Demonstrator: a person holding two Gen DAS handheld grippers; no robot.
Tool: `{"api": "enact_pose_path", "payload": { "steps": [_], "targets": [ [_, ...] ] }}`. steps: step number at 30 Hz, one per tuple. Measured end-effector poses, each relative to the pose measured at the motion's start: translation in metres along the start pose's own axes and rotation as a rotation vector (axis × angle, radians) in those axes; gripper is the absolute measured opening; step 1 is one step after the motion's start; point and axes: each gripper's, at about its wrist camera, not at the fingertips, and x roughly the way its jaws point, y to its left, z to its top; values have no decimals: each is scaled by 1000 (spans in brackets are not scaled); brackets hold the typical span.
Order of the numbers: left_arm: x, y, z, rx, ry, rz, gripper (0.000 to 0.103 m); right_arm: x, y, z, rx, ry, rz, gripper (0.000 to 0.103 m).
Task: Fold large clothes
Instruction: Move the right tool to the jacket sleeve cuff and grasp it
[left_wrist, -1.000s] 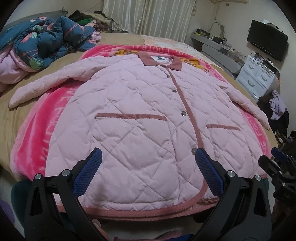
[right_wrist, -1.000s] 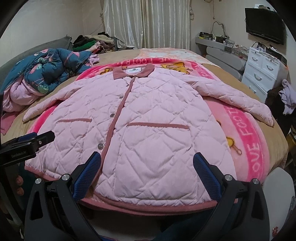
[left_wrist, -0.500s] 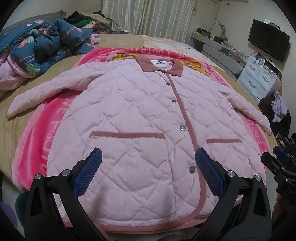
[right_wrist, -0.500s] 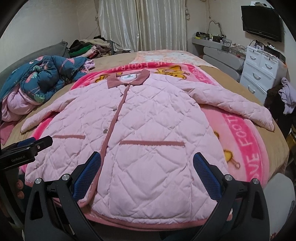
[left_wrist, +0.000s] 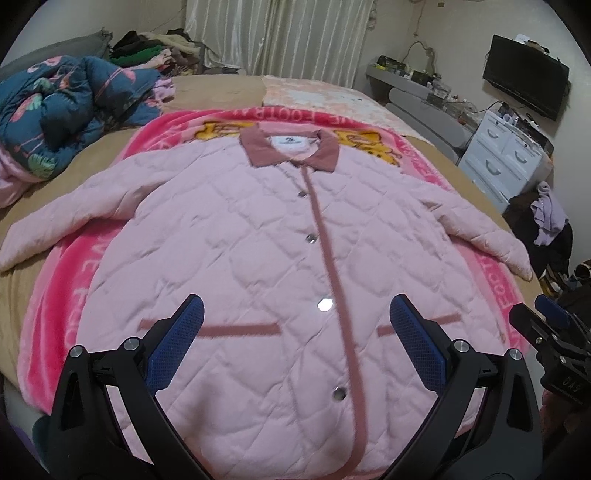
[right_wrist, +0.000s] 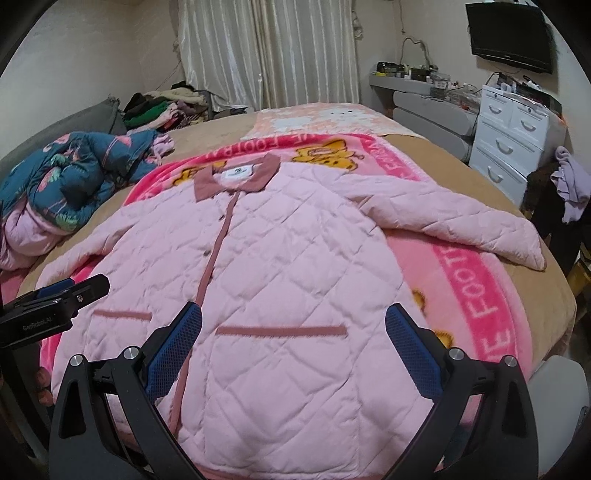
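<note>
A pink quilted jacket (left_wrist: 258, 236) (right_wrist: 295, 266) with a dusty-rose collar and placket lies buttoned and flat, front up, on the bed, sleeves spread to both sides. My left gripper (left_wrist: 295, 328) hovers open over its lower front, near the pockets. My right gripper (right_wrist: 293, 336) is open above the right pocket. Neither holds any cloth. In the left wrist view the right gripper shows at the right edge, and in the right wrist view the left gripper shows at the left edge.
A bright pink blanket (right_wrist: 476, 295) lies under the jacket on a tan bed (left_wrist: 207, 88). A dark blue floral quilt (left_wrist: 66, 103) is bunched at the left. White drawers (right_wrist: 513, 140), a TV (left_wrist: 524, 74) and clothes on a chair (right_wrist: 569, 184) stand to the right.
Both grippers have moved forward over the jacket, from its hem toward the pockets. Both stayed open. The jacket has not moved.
</note>
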Motion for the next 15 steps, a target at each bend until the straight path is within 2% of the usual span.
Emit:
{"api": "enact_pose_path", "payload": {
  "steps": [7, 15],
  "targets": [
    [12, -26, 27, 10, 11, -44, 95, -8, -29, 19, 59, -40, -31, 99],
    [23, -64, 48, 67, 3, -50, 95, -13, -70, 36, 122, -67, -74, 99]
  ]
}}
